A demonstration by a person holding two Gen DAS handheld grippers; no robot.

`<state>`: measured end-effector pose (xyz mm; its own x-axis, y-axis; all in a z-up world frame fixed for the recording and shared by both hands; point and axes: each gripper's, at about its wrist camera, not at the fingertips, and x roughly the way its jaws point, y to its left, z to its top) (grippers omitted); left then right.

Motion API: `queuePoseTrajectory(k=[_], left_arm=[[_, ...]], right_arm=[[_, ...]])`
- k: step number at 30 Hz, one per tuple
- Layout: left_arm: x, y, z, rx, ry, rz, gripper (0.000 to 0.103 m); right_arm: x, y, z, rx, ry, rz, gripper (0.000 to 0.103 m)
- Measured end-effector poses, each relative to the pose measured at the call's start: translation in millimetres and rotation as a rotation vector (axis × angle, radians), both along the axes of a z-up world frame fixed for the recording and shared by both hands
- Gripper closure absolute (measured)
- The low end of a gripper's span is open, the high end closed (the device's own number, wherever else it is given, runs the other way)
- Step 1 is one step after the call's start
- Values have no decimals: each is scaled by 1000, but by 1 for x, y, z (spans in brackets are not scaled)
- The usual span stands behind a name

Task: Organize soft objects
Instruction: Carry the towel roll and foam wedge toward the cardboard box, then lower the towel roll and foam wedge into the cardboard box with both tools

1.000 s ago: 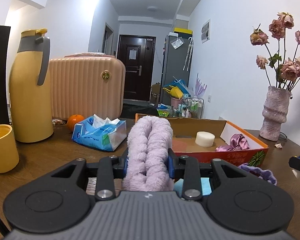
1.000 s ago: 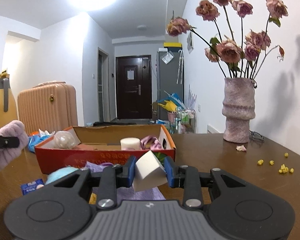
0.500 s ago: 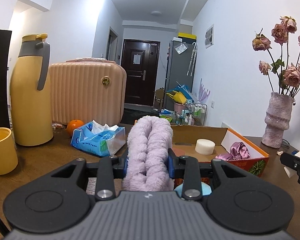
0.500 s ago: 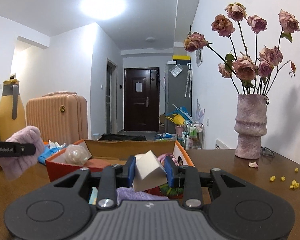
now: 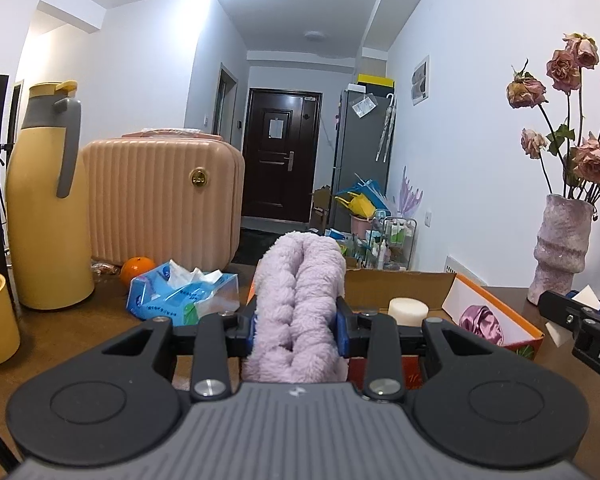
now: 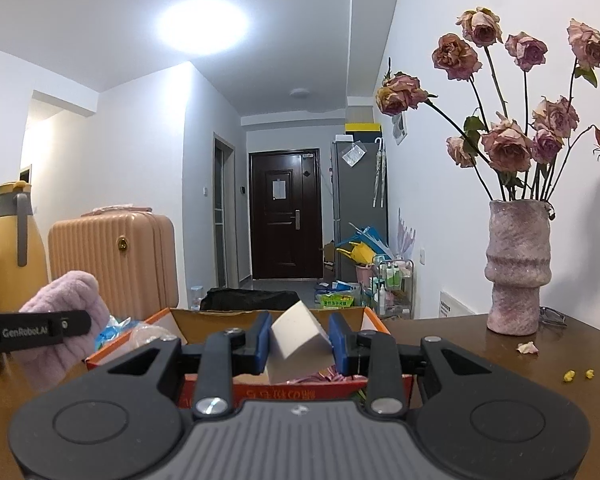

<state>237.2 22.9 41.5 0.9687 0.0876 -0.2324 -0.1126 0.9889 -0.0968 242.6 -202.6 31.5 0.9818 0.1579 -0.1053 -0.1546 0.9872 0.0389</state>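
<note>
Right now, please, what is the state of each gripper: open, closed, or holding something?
Left gripper: closed on the fluffy lilac cloth.
Right gripper: closed on the white sponge wedge.

left hand-held gripper (image 5: 296,330) level, jaws clamped on something, right hand-held gripper (image 6: 300,342) level, jaws likewise clamped

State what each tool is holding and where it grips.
Left tool: folded purple towel, pinched across its middle. Right tool: white sponge wedge, clamped on its two flat sides.
</note>
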Motion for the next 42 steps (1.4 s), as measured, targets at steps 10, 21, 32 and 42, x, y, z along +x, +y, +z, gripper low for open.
queuePoseTrajectory(k=[10,21,32,42], left_arm=[[19,-7,4,-3,-15,5,68],[43,-14,4,0,-13,-3,68],[70,-16,2,-5,-5,-5,68],[91,-16,-1,3,11,-4,68]], right_arm=[[22,2,4,16,-6,2,73],[47,-1,8,41,-4,-2,73],[78,-3,10,61,6,-17,73],[106,-4,8,71,37,-14,73]])
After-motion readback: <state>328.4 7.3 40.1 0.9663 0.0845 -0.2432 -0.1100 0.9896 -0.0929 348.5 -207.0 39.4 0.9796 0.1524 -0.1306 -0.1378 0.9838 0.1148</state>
